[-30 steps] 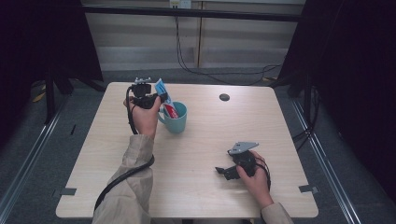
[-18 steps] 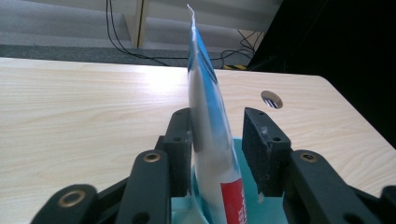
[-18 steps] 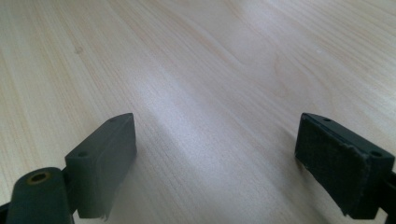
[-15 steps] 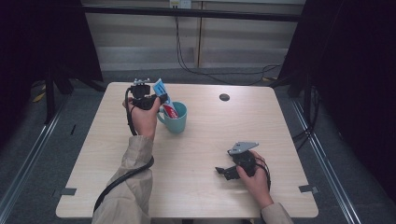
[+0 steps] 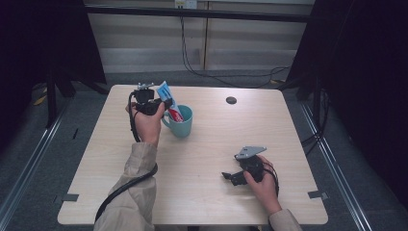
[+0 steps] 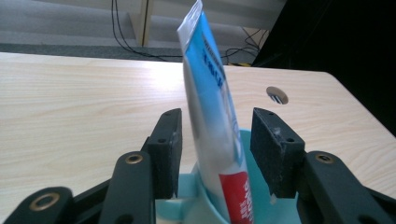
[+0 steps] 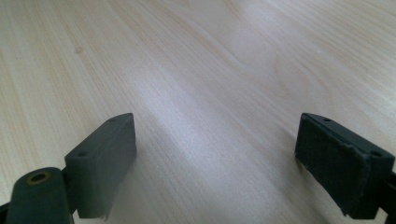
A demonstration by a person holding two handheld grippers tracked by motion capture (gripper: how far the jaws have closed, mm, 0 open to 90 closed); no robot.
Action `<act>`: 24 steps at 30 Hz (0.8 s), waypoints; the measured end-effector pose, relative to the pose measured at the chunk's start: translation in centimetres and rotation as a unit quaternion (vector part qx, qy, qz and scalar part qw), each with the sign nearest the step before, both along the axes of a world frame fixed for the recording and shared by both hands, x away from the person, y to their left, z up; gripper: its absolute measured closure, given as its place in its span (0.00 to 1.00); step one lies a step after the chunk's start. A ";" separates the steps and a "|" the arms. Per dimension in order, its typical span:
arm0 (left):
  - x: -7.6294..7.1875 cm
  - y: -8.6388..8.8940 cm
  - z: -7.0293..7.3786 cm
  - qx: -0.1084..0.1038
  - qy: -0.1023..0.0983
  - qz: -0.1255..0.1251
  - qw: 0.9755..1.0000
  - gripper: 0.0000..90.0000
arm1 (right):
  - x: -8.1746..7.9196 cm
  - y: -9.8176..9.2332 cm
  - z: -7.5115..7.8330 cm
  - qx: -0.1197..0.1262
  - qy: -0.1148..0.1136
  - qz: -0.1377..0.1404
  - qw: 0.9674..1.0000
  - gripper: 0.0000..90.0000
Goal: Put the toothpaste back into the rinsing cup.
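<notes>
A blue and white toothpaste tube (image 5: 165,95) stands tilted in a teal mug (image 5: 182,126) at the table's back left. My left gripper (image 5: 166,103) is held over the mug's left side. Its jaws have just been opening. In the left gripper view the tube (image 6: 210,116) rises between the two pads with a small gap on each side, and the mug (image 6: 180,205) sits below them. My right gripper (image 5: 228,177) rests low at the front right, pointing left. Its jaws (image 7: 215,158) stand wide open over bare wood.
The light wooden table (image 5: 207,202) has a round cable hole (image 5: 231,100) near its back edge, right of the mug. Black cables hang against the wall behind. Dark curtains and floor rails flank the table.
</notes>
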State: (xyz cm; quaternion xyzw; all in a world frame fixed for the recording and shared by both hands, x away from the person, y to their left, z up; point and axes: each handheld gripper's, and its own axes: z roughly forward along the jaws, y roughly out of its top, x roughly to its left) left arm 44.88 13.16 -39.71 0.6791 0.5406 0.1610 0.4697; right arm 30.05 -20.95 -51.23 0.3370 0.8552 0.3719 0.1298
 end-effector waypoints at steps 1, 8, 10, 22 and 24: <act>-0.1 0.1 0.0 -0.003 0.002 0.001 1.000 0.60 | 0.0 0.0 0.0 0.000 0.000 -0.001 1.000 0.13; -0.5 0.5 0.0 0.002 0.001 0.000 1.000 0.58 | 0.0 0.0 0.0 0.000 0.000 -0.001 1.000 0.13; -0.6 0.7 0.0 -0.002 0.001 0.003 1.000 0.57 | 0.0 0.0 0.0 0.000 0.000 -0.001 1.000 0.13; -1.2 1.3 0.0 -0.004 -0.001 0.004 1.000 0.49 | 0.0 0.0 0.0 0.000 0.000 0.000 1.000 0.13; -1.2 1.3 0.0 -0.005 0.000 0.006 1.000 0.47 | 0.0 0.0 0.0 0.000 0.000 0.000 1.000 0.13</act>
